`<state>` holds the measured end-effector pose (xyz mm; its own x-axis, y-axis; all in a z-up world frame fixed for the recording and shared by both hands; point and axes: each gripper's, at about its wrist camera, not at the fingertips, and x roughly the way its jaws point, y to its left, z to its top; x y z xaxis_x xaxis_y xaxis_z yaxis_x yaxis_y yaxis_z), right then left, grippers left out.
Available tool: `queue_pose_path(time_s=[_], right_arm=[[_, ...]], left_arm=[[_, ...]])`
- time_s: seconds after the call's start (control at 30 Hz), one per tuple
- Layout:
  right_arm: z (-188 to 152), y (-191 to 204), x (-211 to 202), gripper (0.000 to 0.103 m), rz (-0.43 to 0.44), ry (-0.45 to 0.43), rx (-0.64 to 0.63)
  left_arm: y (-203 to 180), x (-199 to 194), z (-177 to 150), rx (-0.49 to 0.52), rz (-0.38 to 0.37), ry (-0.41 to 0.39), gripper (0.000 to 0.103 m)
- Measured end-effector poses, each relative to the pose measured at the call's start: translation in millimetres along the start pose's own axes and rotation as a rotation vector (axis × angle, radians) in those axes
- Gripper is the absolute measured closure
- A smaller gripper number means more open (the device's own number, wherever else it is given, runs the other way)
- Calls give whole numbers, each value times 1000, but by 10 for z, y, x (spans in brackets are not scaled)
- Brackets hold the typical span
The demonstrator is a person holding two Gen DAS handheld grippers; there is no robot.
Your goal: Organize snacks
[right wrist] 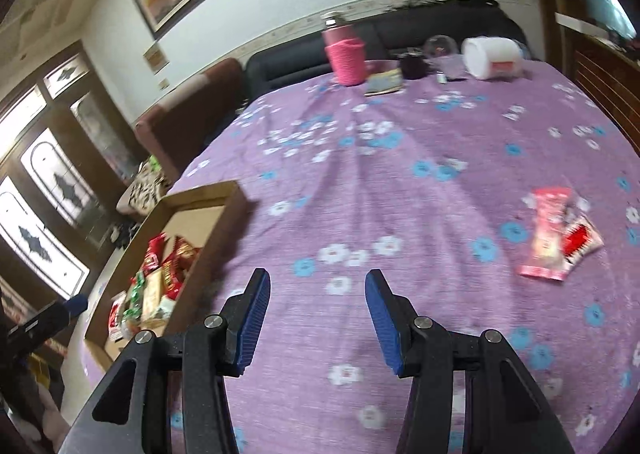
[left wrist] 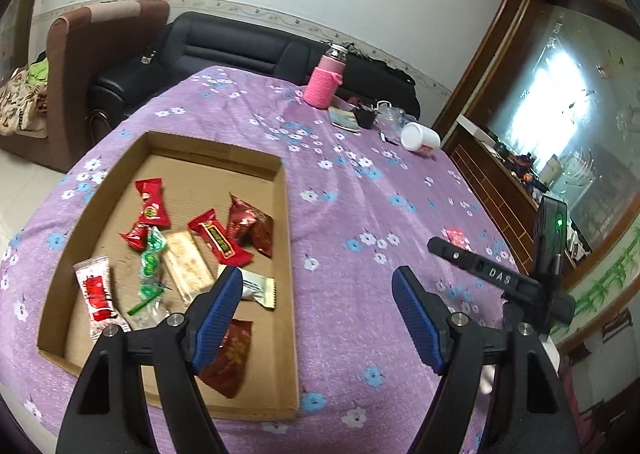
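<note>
Purple flowered tablecloth (right wrist: 400, 182) wrinkled under pink-and-white snack packets (right wrist: 548, 238), apart from shallow brown cardboard tray (left wrist: 286, 214) of wrapped snacks; left gripper (left wrist: 318, 294) and right gripper (right wrist: 316, 294) spread, empty; risk: snagging cloth, slippery wrapper escaping.

- You are working over a purple tablecloth (left wrist: 340, 214) printed with white and blue flowers.
- You are looking into a plain brown cardboard tray (left wrist: 286, 294) holding red, green, white and dark maroon snack wrappers (left wrist: 208, 242).
- You are holding black grippers, the left gripper (left wrist: 318, 306) and right gripper (right wrist: 316, 310), each showing ribbed blue pads (right wrist: 254, 314).
- You are seeing a pink-and-red packet (right wrist: 546, 236) lying on the cloth.
- You are facing a pink knitted bottle sleeve (left wrist: 322, 84) and a white cup (left wrist: 420, 138).
</note>
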<state>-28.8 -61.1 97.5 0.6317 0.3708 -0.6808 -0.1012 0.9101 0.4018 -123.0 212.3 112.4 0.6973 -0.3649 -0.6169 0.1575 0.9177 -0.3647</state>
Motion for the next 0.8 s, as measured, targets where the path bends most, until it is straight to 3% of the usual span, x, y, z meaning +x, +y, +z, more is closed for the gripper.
queue_pose_path(time_s=[0.27,0.5,0.8], right_arm=[[33,-349,-139,50,-57,-36,51],[279,-1190,-406,50,-112,-116,268],[473,-1497,-47,50,-236,-15,249]], left_arm=[[-133,36,-35,26,-15,18,27],[-218,68,-70,50,-24,29,27],[-285,191,-129,58,-37,67,27]])
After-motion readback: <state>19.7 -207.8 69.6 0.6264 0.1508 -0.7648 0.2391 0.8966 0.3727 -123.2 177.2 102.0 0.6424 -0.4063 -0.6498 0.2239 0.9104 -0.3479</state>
